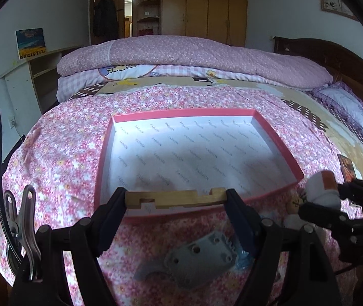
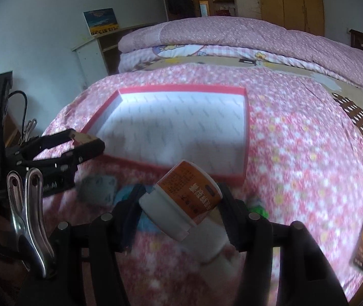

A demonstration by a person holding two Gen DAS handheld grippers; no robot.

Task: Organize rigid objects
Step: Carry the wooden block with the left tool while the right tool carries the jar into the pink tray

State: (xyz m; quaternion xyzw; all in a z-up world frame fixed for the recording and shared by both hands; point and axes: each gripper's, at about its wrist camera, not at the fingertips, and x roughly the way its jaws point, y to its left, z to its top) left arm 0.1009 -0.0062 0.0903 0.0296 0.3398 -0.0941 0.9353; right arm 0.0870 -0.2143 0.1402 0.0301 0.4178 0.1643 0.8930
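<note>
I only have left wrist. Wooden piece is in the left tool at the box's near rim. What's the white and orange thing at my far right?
Observer: A white bottle with an orange label, clamped between the right tool fingers, lying tilted.
Operator: Is it over the box yet?
Observer: No. Right wrist shows it short of the pink box, above the floral bedspread.
Operator: Anything else loose near it?
Observer: A small green item lies on the bedspread beside the right finger. Too blurred to identify.

Left gripper [image 1: 175, 199] jaws clamping notched wooden piece [image 1: 175, 198], over red-rimmed box [image 1: 278, 140], floral bedspread [image 1: 61, 148]
</note>
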